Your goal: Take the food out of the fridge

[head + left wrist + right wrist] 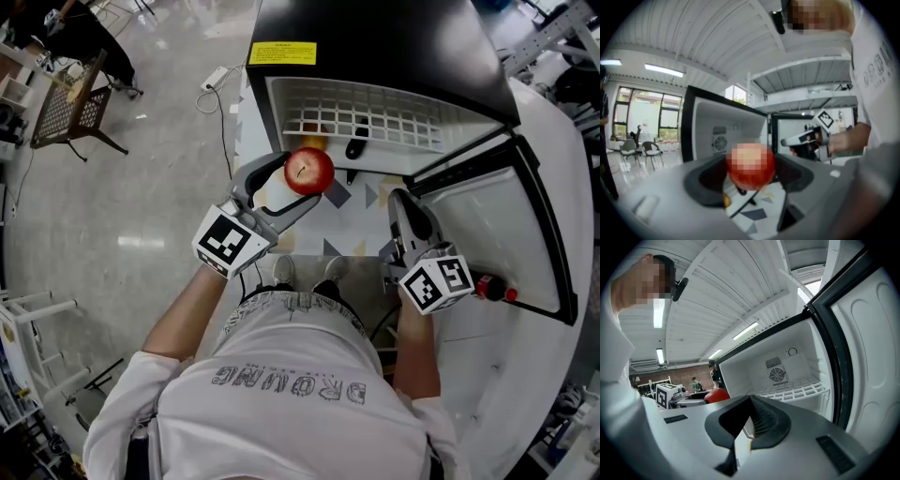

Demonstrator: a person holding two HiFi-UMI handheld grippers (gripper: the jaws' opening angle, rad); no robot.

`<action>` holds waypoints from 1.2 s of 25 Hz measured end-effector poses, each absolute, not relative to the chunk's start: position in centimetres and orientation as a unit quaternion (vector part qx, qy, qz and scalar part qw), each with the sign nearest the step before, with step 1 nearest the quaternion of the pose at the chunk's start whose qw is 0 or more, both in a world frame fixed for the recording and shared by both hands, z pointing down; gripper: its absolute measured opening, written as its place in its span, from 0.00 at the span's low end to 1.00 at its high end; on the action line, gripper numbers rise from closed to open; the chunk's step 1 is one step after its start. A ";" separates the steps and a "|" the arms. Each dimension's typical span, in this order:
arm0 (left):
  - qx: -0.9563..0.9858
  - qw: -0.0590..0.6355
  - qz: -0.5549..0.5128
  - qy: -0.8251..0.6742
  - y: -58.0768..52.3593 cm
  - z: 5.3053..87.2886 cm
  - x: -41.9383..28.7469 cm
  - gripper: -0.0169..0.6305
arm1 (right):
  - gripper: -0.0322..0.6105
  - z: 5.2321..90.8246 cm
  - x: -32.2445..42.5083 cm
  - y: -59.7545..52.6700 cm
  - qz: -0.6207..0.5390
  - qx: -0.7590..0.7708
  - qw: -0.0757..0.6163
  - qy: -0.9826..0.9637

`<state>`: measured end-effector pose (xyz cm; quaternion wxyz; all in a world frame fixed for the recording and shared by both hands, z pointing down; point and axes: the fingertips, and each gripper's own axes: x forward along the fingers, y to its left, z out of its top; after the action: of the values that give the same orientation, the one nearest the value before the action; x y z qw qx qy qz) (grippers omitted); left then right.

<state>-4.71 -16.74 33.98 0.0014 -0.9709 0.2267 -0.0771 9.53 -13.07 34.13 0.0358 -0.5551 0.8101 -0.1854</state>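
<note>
One apple (pixel 308 171), red, already outside the fridge (pixel 375 37). It is held in the air just in front of the opening, left of centre, above a patterned floor mat (pixel 364 199).

- Left tongs (pixel 752 174): clamped on the apple, one jaw on each flank, about across its widest part.
- Right tongs (pixel 751 401): jaws together with nothing between them, off to the right near the open door (pixel 511 220).
- Wire shelf (pixel 375 117) inside the fridge: no other food shows on it from the head view. The lower part of the interior is out of sight.

Handling (judgement):
- The apple is probably firm and moderately weighty for its size. Its skin looks smooth and glossy, so it could slip.
- Being round, it could roll or squirt out if the jaws sat off-centre. The grip across the middle looks the safest.
- A hard squeeze would likely bruise the flesh, and a drop to the floor would do the same. Firm but not crushing pressure seems right.
- Stem end and base are poor places to hold, being narrow and curved.

Step in hand: the removal looks mostly done and the apple wants a place to be set down. No worktop shows in any view, so I cannot tell where that would be.
</note>
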 end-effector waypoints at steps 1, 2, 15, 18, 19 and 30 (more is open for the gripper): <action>-0.971 0.001 -0.077 0.227 -16.8 33.9 -4.6 0.53 | 0.05 34.1 9.6 -13.1 -0.186 -0.555 0.036 0.810; -0.971 0.001 -0.076 0.226 -16.8 33.9 -4.5 0.53 | 0.05 34.2 9.7 -13.1 -0.186 -0.556 0.036 0.810; -0.971 0.002 -0.077 0.225 -17.0 34.1 -3.8 0.53 | 0.05 34.9 10.3 -13.4 -0.193 -0.557 0.035 0.807; -0.971 0.002 -0.077 0.225 -17.1 34.1 -3.7 0.53 | 0.05 35.1 10.4 -13.5 -0.194 -0.556 0.033 0.808; -0.971 0.003 -0.077 0.225 -17.1 34.1 -3.6 0.53 | 0.05 35.1 10.4 -13.5 -0.195 -0.556 0.033 0.808; -0.971 0.004 -0.080 0.224 -17.1 34.2 -3.1 0.53 | 0.05 35.3 10.6 -13.7 -0.199 -0.554 0.032 0.808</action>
<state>-3.14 -17.10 34.22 0.0036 -0.9713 0.2240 -0.0797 10.64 -13.67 35.34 0.0322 -0.5542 0.8077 -0.1988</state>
